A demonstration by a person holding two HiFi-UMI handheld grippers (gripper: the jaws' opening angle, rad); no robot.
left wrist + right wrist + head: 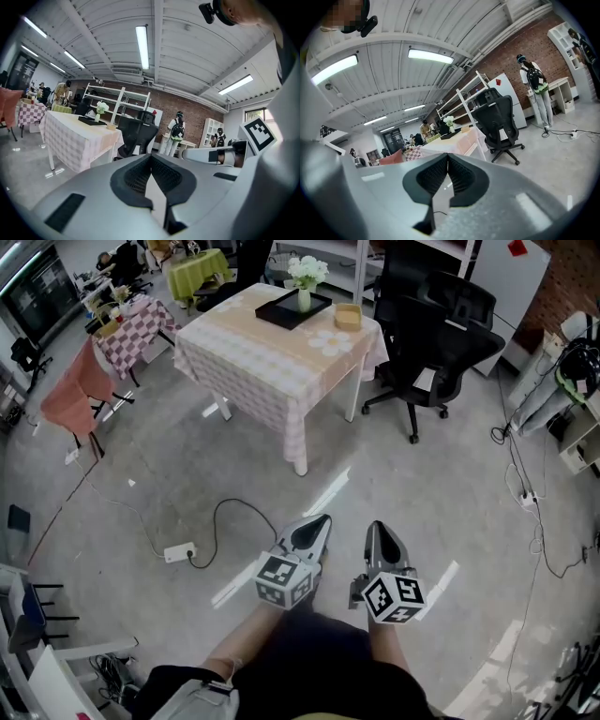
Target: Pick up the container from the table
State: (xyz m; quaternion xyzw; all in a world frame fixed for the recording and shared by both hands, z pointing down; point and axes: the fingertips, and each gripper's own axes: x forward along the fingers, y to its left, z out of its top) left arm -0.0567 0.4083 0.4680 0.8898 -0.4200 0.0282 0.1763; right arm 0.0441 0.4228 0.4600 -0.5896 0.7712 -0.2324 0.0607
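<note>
Small tan square container: we log it at the far right corner of the square table with the pale pink-and-cream checked cloth, just right of the flat black tray and well apart from both grippers.

Left to right we also list:
- salmon-red cloth draped over a chair
- white power strip with black cable, on the grey concrete floor
- white flowers in a small pale vase (standing upright on the tray)
- black mesh office chair on castors, beside the table's right edge

Left gripper: jaws clenched together, nothing between them, pointing toward the table.

Right gripper: jaws likewise pressed together, empty, just beside the left one, above the floor.
</note>
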